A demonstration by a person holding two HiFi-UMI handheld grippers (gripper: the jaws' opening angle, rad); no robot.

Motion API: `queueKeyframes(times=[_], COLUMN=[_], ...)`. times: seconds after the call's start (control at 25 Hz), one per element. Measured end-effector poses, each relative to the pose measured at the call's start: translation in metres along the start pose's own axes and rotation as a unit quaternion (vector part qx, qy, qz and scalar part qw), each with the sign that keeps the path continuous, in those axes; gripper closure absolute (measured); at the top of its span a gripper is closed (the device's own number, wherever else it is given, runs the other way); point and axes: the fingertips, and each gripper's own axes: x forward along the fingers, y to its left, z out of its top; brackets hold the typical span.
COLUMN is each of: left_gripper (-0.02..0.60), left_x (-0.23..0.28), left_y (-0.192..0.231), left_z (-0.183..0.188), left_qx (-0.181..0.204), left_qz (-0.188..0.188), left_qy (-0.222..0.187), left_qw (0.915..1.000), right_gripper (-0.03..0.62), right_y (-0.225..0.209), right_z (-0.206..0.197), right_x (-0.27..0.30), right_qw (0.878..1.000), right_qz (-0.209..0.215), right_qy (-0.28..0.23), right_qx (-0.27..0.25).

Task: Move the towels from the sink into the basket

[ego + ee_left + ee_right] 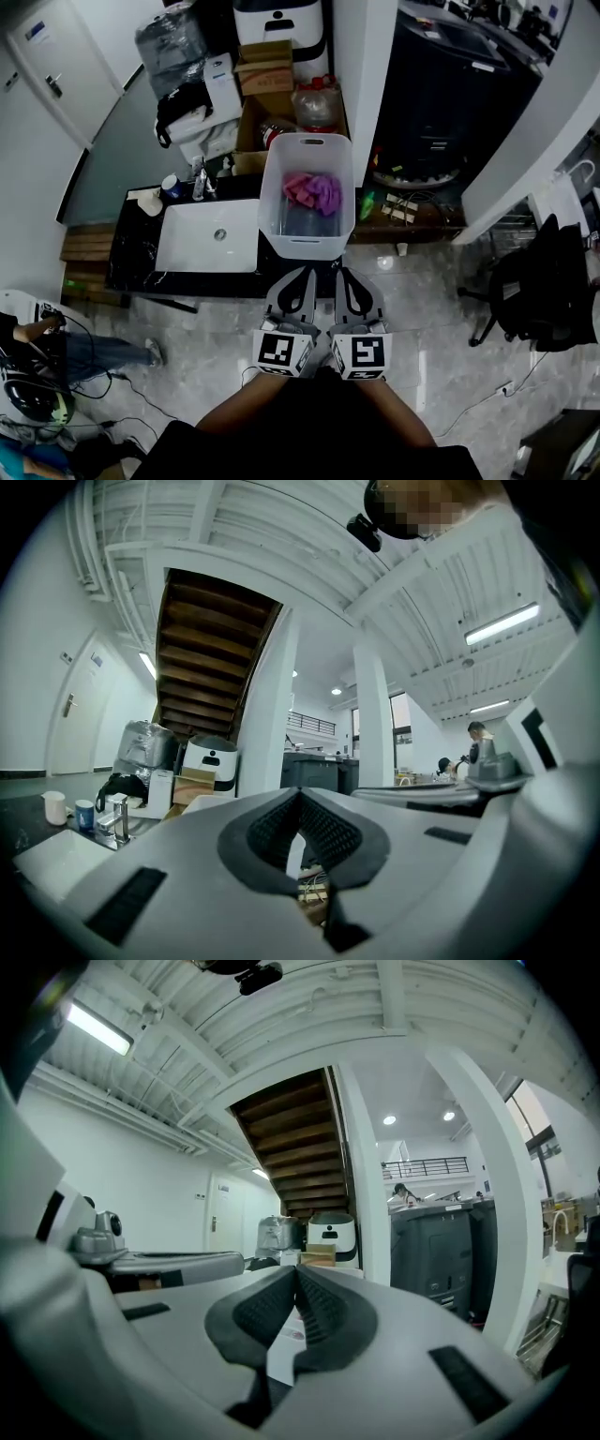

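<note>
Towels (314, 191), a pink and purple bundle, lie crumpled inside the white basket (272, 211), toward its far side, with the basket's pale floor showing in front of them. The basket stands on the dark tabletop (131, 255), just beside the white sink (192, 246) on the sink's right, and its near wall reaches the tabletop's front edge. A faucet (199, 178) rises behind the sink, with a pale cup (150, 202) and a blue cup (171, 186) near it at the back left corner. Both claws are held side by side in front of the basket, pointing level toward it, their tips just short of its near wall. The left claw (306, 274) is closed tip to tip; in the left gripper view its dark ribbed pads (267, 832) meet at the front and only the room shows through the small gap behind them. The right claw (343, 274) is likewise pressed together, its pads (258, 1314) touching along their front edge in the right gripper view. Each claw's marker cube (281, 352) faces up toward the head camera, close to the person's forearms. Cardboard boxes (265, 66) and wrapped bundles are stacked beyond the tabletop, and grey marbled floor (422, 309) lies below the claws.
</note>
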Motion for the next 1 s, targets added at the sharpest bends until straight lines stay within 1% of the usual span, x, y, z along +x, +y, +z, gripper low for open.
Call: queueKeyframes(times=[0.16, 0.36, 0.6, 0.84, 1.0], left_gripper=[0.571, 0.571, 0.571, 0.571, 0.571], left_x=[-0.012, -0.019, -0.017, -0.018, -0.018], left_y=[0.005, -0.003, -0.023, -0.036, -0.041], left_z=[0.010, 0.009, 0.002, -0.003, -0.003], left_qx=[0.005, 0.010, 0.005, 0.019, 0.021], left_qz=[0.007, 0.004, -0.003, 0.001, 0.000], left_qy=[-0.005, -0.018, -0.021, -0.015, -0.016], left_qw=[0.9999, 0.9998, 0.9998, 0.9997, 0.9997], right_gripper=[0.576, 0.576, 0.576, 0.576, 0.576], right_y=[0.013, 0.018, 0.007, -0.004, -0.009], right_z=[-0.002, -0.005, -0.013, -0.007, -0.008], right_x=[-0.005, -0.014, -0.026, -0.033, -0.035], right_qw=[1.000, 1.000, 1.000, 0.999, 0.999], right_qz=[0.008, 0.014, 0.006, 0.003, 0.005], right_qy=[0.007, 0.001, 0.012, -0.001, -0.001], right_qx=[0.000, -0.008, -0.018, -0.047, -0.044])
